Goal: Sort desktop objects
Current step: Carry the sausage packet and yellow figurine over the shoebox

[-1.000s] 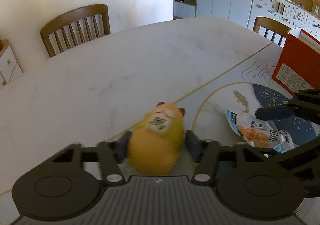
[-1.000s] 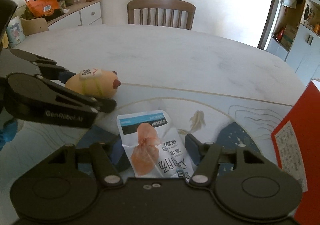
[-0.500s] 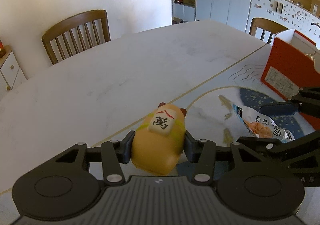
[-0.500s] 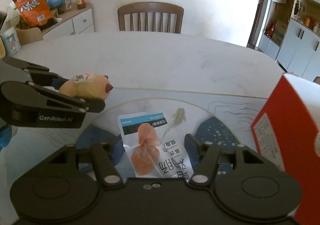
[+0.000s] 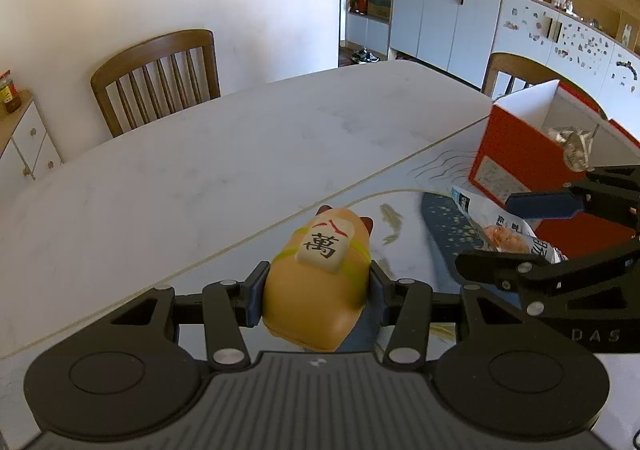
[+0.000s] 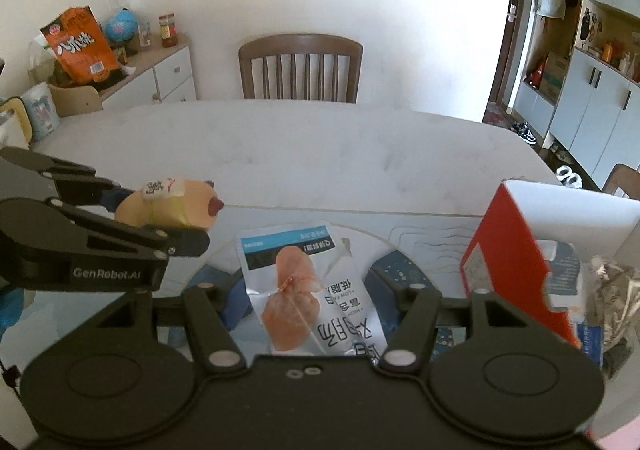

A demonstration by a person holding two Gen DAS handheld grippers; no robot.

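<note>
Toy cat (image 5: pixel 316 290) sits clamped in the left hand-held gripper (image 5: pixel 316 292) above the bench (image 5: pixel 200 178); right hand-held gripper (image 6: pixel 316 294) pinches a snack packet (image 6: pixel 308 282) beside the red box (image 6: pixel 516 250).

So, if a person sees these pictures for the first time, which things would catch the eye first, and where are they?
First, the yellow-orange cat toy with a mahjong tile on its back, clamped in the left gripper above the table. Next, the snack packet between the fingers of the right gripper. The red box stands open at the right, with things already inside.
</note>
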